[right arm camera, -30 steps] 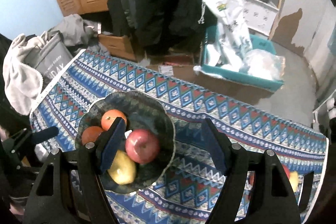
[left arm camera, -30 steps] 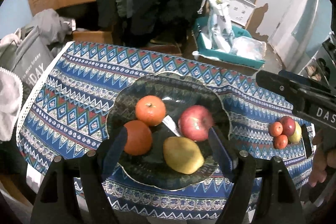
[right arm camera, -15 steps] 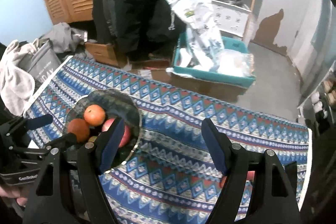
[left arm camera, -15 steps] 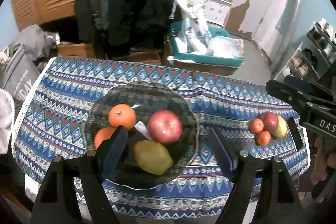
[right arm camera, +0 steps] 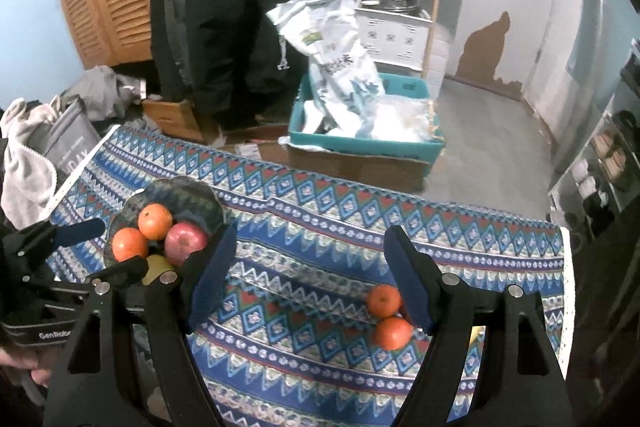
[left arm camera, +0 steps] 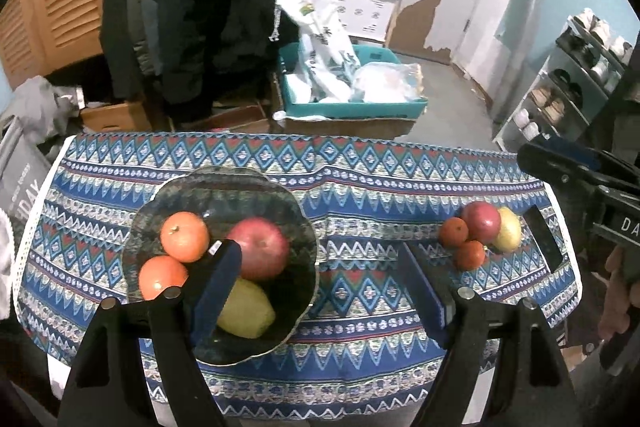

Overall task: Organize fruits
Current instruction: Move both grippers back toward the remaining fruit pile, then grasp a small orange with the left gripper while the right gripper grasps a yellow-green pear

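A dark glass plate (left arm camera: 280, 195) on the patterned tablecloth holds two oranges (left arm camera: 185, 236), a red apple (left arm camera: 260, 247) and a yellow pear (left arm camera: 246, 315). It also shows in the right wrist view (right arm camera: 200, 199). A loose cluster lies at the table's right: two small oranges (left arm camera: 453, 231), a red apple (left arm camera: 481, 221) and a yellow fruit (left arm camera: 509, 235). My left gripper (left arm camera: 320, 291) is open above the table's front, between plate and cluster. My right gripper (right arm camera: 310, 275) is open and empty; the two small oranges (right arm camera: 384, 301) lie by its right finger.
The tablecloth (left arm camera: 360, 163) covers a small table. Behind it stand a teal bin with bags (left arm camera: 352, 103), a cardboard box, hanging dark coats and a wooden shelf. A shoe rack (left arm camera: 580, 83) stands at the right. Grey bags lie at the left.
Both grippers have moved rightwards and back from the plate. The plate slid left in both views, and the loose fruit cluster came into the right wrist view.
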`<state>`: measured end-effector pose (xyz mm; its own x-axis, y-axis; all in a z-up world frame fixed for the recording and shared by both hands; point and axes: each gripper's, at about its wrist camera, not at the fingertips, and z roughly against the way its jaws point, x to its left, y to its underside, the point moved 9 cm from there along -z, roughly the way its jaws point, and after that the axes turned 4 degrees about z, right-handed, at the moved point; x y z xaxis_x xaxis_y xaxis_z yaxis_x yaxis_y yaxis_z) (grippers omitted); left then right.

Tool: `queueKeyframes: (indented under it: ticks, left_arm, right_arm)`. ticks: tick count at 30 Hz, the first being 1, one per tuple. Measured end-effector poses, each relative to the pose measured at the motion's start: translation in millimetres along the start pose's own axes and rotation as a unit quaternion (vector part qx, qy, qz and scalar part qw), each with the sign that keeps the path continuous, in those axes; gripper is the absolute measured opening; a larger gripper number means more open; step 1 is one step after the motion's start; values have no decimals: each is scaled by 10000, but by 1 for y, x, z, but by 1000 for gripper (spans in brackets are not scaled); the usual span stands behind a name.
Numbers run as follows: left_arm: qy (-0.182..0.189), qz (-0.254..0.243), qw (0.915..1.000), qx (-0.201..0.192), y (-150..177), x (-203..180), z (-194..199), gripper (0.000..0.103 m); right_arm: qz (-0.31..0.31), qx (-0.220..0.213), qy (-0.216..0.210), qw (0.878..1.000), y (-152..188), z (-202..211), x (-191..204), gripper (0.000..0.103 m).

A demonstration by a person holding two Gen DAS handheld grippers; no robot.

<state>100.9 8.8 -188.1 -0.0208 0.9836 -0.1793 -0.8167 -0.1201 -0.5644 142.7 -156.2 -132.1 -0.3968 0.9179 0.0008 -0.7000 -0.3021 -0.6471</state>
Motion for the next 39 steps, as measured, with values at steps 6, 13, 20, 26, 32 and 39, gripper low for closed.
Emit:
queueKeyframes:
  ticks: [6,13,20,26,32,39]
  left_arm:
    - [70,-147,9999,33,1,-21,-3,82]
    - [164,-342,9992,104,3,-47,-11,82]
    - [219,-549,9981,156,6,-72,-17,82]
    - [249,-672,9972,192,6,-90,-23,82]
    - [247,-785,9961,312,11,-109,-39,82]
    - [262,-851,9949,469,14,-124,-60,82]
  right_arm:
    - [-213,-5,149,9997,11,8,-32,76]
    - [-443,16,326,9985,26,14,-66,76]
    - [-687,42,485,9965,42,20,-100,76]
    - [-864,25,608,9944,53,27,-123,76]
    - [-1056,110,693,9919,69,27,-148,76]
    - [-1206,310,766,9893,88,18,-169,76]
